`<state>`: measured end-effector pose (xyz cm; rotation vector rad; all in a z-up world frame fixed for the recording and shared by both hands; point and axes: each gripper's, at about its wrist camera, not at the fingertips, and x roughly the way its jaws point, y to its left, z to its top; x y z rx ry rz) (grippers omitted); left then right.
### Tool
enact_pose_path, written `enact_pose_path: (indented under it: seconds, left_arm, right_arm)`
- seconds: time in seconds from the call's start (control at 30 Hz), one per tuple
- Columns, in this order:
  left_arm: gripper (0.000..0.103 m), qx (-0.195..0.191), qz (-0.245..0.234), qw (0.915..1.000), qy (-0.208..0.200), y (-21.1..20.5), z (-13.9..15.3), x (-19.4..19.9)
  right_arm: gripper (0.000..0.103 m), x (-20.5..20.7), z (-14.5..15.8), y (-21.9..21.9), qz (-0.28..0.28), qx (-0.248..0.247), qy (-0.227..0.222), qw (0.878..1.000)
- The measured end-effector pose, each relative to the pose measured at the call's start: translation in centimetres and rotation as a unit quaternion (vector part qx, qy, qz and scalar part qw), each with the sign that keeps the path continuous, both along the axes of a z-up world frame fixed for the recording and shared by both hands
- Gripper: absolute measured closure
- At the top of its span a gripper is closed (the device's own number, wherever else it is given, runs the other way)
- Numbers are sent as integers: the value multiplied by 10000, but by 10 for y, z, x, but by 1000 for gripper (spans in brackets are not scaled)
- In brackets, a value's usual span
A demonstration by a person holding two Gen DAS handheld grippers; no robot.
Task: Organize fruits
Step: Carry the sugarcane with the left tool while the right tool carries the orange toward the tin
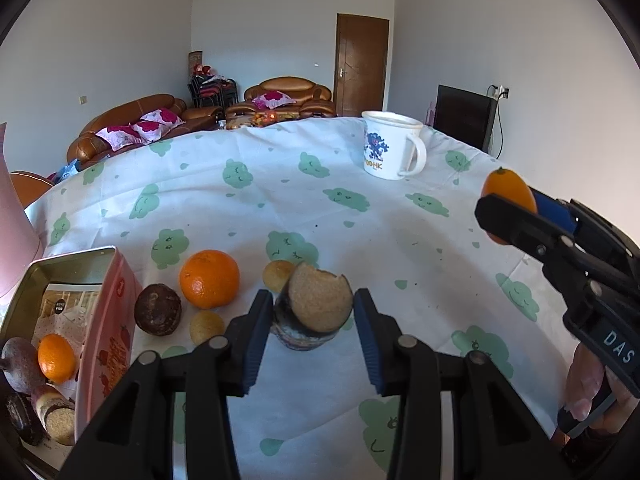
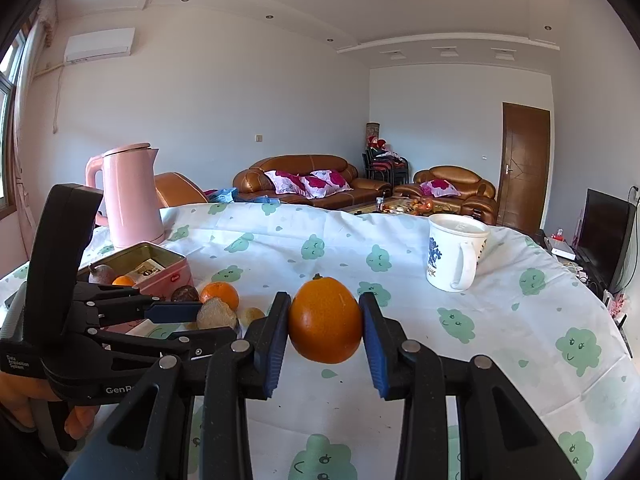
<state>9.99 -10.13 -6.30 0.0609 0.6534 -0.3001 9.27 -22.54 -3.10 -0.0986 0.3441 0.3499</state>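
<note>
My left gripper (image 1: pixel 313 308) is shut on a dark cut fruit with a tan sandy face (image 1: pixel 318 304), held just above the tablecloth. My right gripper (image 2: pixel 325 322) is shut on a small oval orange (image 2: pixel 325 320), held above the table; it also shows in the left wrist view (image 1: pixel 509 191) at the right. On the cloth lie a round orange (image 1: pixel 209 279), a dark brown fruit (image 1: pixel 158 309) and two small tan fruits (image 1: pixel 206 326) (image 1: pixel 277 274). A pink tin box (image 1: pixel 102 320) at the left holds a small orange (image 1: pixel 56 358) and other fruit.
A white mug (image 1: pixel 390 145) stands at the far right of the table. A pink kettle (image 2: pixel 130 200) stands behind the tin box. The tablecloth (image 1: pixel 400 240) is white with green clouds. Sofas and a door are beyond the table.
</note>
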Motion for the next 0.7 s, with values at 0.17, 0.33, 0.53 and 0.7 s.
enact_pose_path:
  seconds: [0.17, 0.33, 0.53, 0.7]
  left_arm:
    - [60, 48, 123, 9995, -293, 5, 10, -8]
    - [60, 108, 266, 9978, -593, 14, 21, -17]
    - [60, 129, 452, 9952, -855, 29, 31, -26]
    - [60, 61, 591, 9937, -952, 45, 36, -31]
  right_arm:
    - [66, -3, 4, 5, 66, -2, -69, 10000]
    - [66, -5, 10, 14, 177, -46, -162, 9997]
    - [66, -7, 18, 29, 325, -148, -243, 9991]
    - [66, -7, 23, 46, 483, -252, -299, 9981]
